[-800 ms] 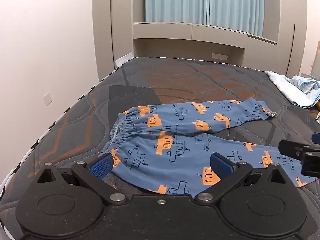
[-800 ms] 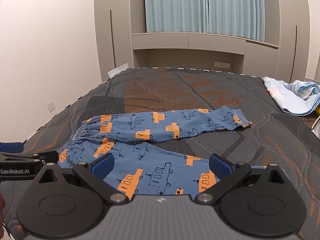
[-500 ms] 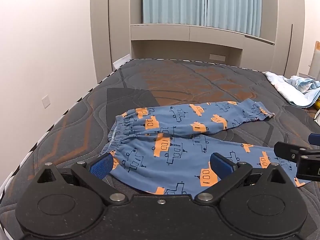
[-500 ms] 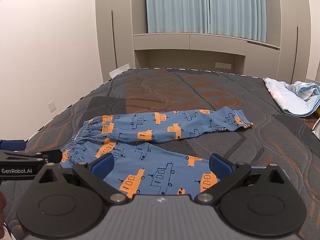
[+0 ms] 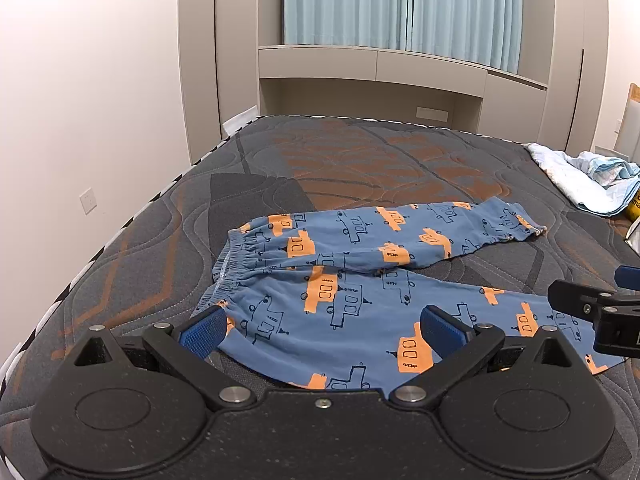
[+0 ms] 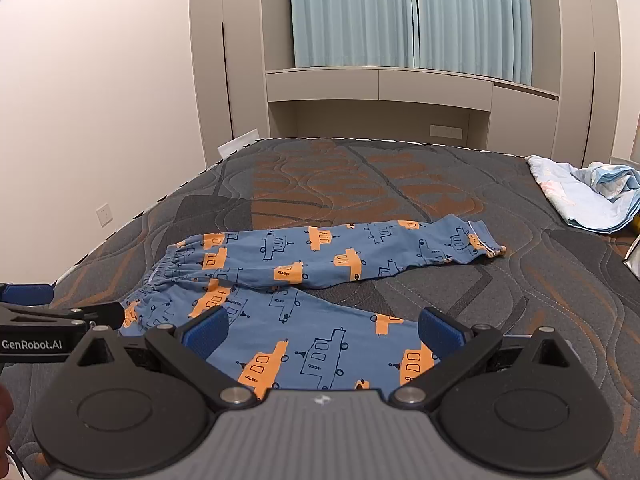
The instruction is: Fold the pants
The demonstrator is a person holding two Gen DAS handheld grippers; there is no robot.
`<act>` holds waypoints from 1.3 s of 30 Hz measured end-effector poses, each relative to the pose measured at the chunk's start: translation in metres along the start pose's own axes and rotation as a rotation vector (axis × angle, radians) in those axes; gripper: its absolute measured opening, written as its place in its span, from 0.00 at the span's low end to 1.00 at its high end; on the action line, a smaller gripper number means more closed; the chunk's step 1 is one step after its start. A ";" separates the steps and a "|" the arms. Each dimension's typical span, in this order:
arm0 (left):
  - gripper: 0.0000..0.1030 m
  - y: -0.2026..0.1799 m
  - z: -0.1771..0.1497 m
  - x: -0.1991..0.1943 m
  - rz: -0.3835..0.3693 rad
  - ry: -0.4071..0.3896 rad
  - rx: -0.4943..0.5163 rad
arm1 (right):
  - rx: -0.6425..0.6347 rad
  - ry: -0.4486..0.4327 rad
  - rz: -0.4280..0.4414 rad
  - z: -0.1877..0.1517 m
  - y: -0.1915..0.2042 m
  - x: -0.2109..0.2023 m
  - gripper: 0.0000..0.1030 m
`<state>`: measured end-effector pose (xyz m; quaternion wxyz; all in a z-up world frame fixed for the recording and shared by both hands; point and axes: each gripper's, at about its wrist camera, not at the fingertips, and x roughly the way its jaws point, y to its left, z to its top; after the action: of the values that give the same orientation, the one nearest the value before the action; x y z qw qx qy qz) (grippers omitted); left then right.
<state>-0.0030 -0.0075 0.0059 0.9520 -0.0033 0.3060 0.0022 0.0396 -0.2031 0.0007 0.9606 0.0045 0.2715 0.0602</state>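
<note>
**Pants flat on the bed, both grippers empty**

The left gripper (image 5: 322, 330) hangs over the waistband end, jaws wide, holding nothing. The blue pants (image 5: 360, 280) with orange print lie spread on the dark quilted bed (image 5: 360, 168), waistband to the left, legs running right and splayed apart. The right gripper (image 6: 324, 330) hangs over the near leg, jaws wide and empty. A pale blanket (image 6: 580, 196) lies at the bed's right edge.

You have one pair of pants (image 5: 360, 276) ahead of your two grippers, left (image 5: 322, 330) and right (image 6: 322, 330), with two legs spread apart. One mattress (image 5: 360, 160) lies under it. One crumpled blanket (image 6: 580, 196) sits far right, two curtains (image 5: 400, 0) and one wall socket (image 5: 88, 201) beyond.
</note>
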 end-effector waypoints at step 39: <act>1.00 0.001 -0.004 0.016 -0.005 0.023 0.004 | -0.007 0.006 0.001 -0.004 -0.001 0.011 1.00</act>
<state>0.0078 -0.0062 -0.0069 0.9484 -0.0024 0.3171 -0.0010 0.0470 -0.2030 -0.0080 0.9598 0.0009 0.2740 0.0615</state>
